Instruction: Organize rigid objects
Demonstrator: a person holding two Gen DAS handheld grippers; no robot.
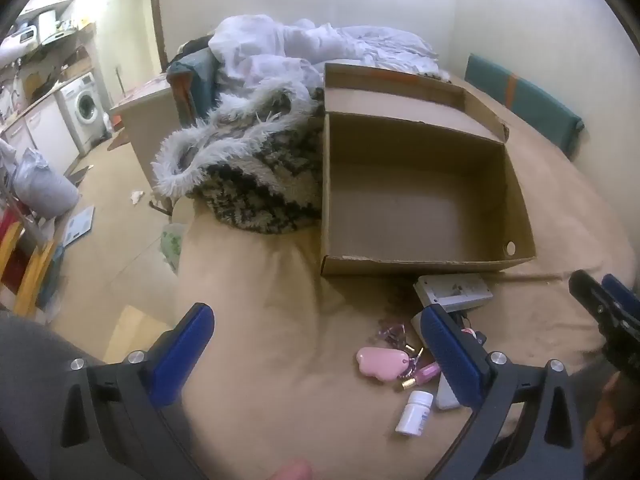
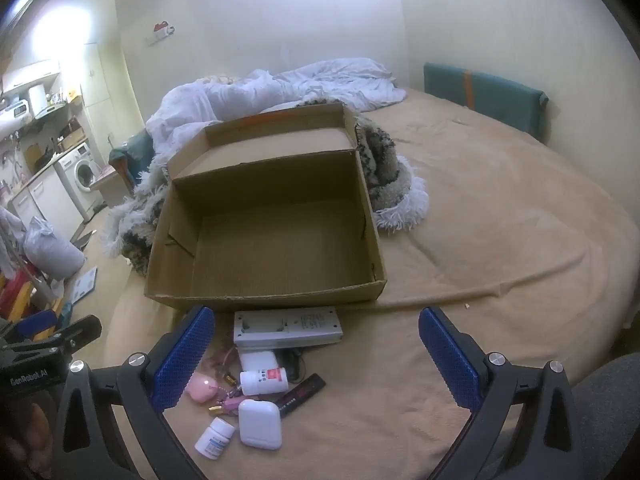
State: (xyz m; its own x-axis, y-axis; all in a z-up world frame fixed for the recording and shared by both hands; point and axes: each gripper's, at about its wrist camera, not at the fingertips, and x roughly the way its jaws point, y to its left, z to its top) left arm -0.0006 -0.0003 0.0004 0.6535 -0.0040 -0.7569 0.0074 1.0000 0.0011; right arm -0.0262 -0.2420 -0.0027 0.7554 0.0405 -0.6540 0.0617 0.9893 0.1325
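Both tools spread wide above the bed

Left tool (image 1: pixel 316 352) and right tool (image 2: pixel 316 356) grasp nothing; cardboard box (image 2: pixel 264 296) sits mid-frame, white case (image 2: pixel 259 424), pill bottle (image 2: pixel 214 438) lower centre.

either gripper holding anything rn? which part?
Nothing held. Left gripper and right gripper both open and empty above the small items; brown cardboard box is empty.

Bed (image 2: pixel 500 240) w/ box (image 2: pixel 264 208), small items (image 2: pixel 256 392)

Both wrist cameras look forward and down over the bed toward the cardboard box (image 1: pixel 420 184) (image 2: pixel 272 216), sharing it closely.
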